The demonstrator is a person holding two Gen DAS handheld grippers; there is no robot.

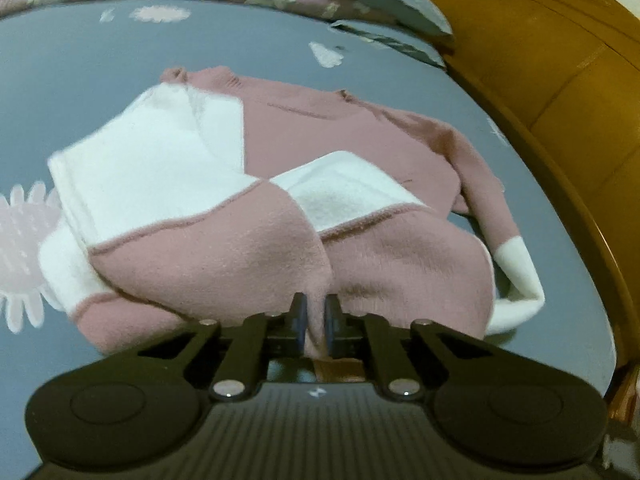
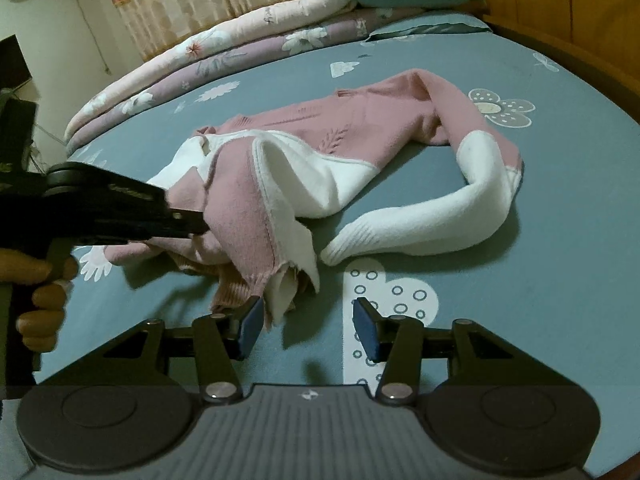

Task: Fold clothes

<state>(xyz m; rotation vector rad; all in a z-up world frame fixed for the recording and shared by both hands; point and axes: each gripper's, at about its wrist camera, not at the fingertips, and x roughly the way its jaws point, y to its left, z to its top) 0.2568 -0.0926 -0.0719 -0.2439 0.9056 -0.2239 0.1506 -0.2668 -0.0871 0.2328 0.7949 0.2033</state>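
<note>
The left gripper (image 1: 316, 322) sat at six o'clock, its jaws pinched tight on a fold of the pink-and-white sweater (image 1: 280, 200). The sweater lay crumpled on the blue flowered sheet (image 1: 100, 92); a wooden headboard (image 1: 560, 60) curved at two o'clock.

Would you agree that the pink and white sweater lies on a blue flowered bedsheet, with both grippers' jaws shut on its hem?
Not quite: only the left gripper is shut on the sweater. In the right wrist view, the right gripper stands open over the bedsheet, its jaws apart beside the hem.
</note>
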